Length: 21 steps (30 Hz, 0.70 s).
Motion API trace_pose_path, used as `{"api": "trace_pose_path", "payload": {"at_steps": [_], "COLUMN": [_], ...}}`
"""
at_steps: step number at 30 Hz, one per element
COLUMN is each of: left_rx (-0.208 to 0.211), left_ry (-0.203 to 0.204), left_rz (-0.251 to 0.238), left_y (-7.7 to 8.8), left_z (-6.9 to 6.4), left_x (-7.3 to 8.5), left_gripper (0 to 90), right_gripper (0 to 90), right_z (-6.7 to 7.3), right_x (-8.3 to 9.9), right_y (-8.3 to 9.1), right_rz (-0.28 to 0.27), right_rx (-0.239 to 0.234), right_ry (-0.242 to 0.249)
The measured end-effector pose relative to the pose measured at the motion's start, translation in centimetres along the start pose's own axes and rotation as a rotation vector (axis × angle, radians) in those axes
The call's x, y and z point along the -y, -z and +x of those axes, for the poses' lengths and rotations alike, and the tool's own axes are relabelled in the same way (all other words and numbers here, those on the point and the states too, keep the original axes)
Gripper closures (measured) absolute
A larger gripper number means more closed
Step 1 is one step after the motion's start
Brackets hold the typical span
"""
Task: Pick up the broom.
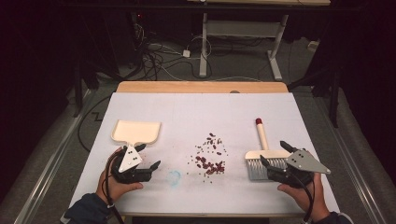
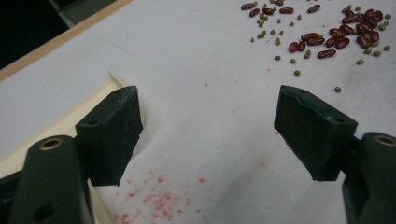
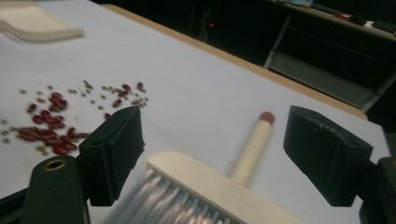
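I hold my left gripper (image 1: pixel 145 157) with jaws apart beside the dustpan (image 1: pixel 136 131) and my right gripper (image 1: pixel 275 153), jaws apart, over the brush (image 1: pixel 264 154), scattered beans (image 1: pixel 210 156) between.

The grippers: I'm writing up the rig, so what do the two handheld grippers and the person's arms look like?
Each gripper, left gripper and right gripper, is black with two blocky black jaws. Brass-ringed holes mark the jaw arms in the gripper views. A grey three-cornered plate with small dark holes sits on top of each. A black cable trails back from each along the forearm. The person wears dark sleeves.
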State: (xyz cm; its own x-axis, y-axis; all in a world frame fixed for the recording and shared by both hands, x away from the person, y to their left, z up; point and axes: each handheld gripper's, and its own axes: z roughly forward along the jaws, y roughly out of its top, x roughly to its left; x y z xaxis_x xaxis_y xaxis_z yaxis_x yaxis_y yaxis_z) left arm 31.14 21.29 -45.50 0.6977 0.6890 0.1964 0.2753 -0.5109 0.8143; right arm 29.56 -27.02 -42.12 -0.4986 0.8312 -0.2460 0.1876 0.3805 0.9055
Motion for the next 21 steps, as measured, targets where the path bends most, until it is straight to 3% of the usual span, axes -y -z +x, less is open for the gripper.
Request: {"api": "trace_pose_path", "payload": {"at_steps": [1,6,11,14,16,19,21], "left_rx": [0.006,0.017,0.025,0.02,0.025,0.032,0.036], "left_ry": [-0.003,-0.002,-0.033,-0.015,-0.025,-0.035,-0.035], "left_rz": [0.019,0.023,0.026,0.036,0.039,0.049,0.055], "left_y": [-0.3,-0.5,-0.6,-0.8,-0.7,-0.7,-0.9], "left_z": [0.1,-0.2,-0.3,-0.1,-0.3,-0.4,-0.4], "left_x": [0.1,-0.1,-0.1,0.0,-0.1,0.0,0.0], "left_gripper": [22.4,22.3,22.2,22.3,22.0,22.0,22.0], "right_gripper": [20.1,20.1,20.1,20.9,23.0,23.7,23.8], "right_z": [0.0,0.1,-0.4,-1.1,-1.9,-4.0,-5.3], "right_x": [0.0,0.1,-0.6,-1.7,-2.4,-3.2,-3.7], "right_y": [0.1,0.5,0.6,0.0,-0.9,-2.9,-4.5], "right_rz": [-0.013,0.005,0.03,0.096,0.178,0.327,0.379], "right_rx": [-0.01,0.022,0.038,0.076,0.095,0.053,0.038], "right_ry": [-0.016,-0.006,-0.018,-0.025,-0.052,-0.18,-0.222]}}
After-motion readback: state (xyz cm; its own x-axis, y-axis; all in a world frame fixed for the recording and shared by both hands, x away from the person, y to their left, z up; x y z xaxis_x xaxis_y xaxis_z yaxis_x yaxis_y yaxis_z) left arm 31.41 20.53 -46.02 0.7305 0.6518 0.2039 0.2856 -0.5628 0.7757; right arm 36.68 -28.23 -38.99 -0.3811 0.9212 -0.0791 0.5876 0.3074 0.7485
